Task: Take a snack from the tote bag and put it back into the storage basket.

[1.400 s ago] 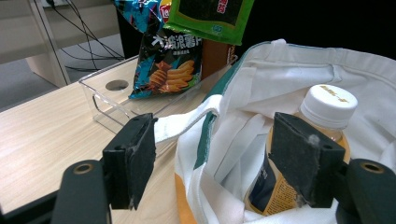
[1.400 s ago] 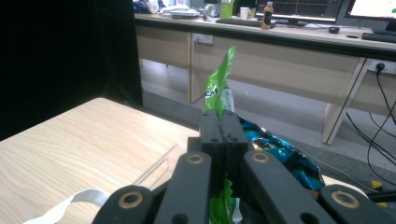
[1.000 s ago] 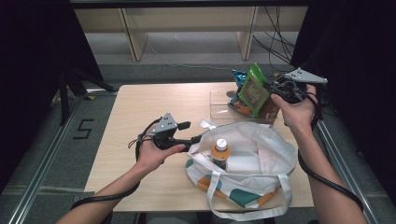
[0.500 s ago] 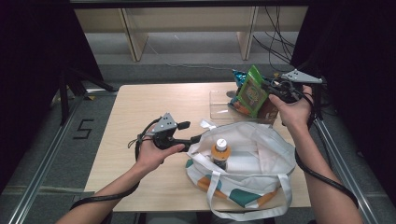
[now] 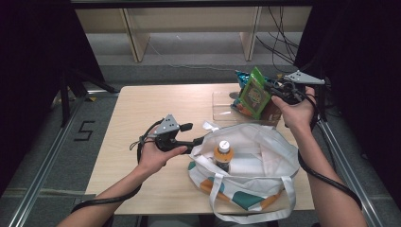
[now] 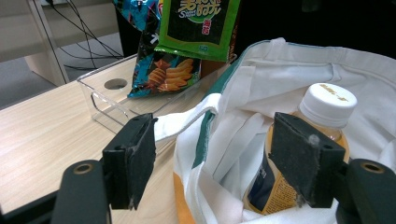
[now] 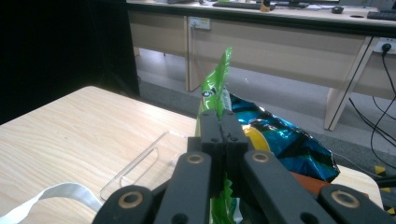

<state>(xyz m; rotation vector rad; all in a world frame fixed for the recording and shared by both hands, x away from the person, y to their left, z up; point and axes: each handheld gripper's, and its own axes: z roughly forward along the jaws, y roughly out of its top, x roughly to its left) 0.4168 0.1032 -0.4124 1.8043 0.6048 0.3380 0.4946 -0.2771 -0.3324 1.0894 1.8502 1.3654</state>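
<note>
— Pale wood table (image 5: pixel 142 118) is carrying everything; what is sitting nearest the person?

— A white tote bag (image 5: pixel 265 156) is lying open at the near edge, holding an orange-capped... rather, white-capped bottle (image 6: pixel 299 154) standing upright with its amber label showing. Other things are lying deeper inside, but folds of cloth are covering them and I cannot tell what they are.

— And the left gripper (image 5: pixel 198 141)?

— It is resting just beside the bag's rim, fingers (image 6: pixel 133 156) spread wide apart, gripping nothing; the left hand (image 5: pixel 158 153) is wrapping its handle, forearm coming in from below.

— Farther back?

— A clear plastic bin (image 6: pixel 105 100) is holding a blue snack bag (image 7: pixel 289 140). Above it, the right gripper (image 5: pixel 272 92) is pinching a green snack packet (image 5: pixel 254 92), fingers (image 7: pixel 219 126) pressed together on its edge. The right hand (image 5: pixel 295 111) is reaching forward with the arm extended.
</note>
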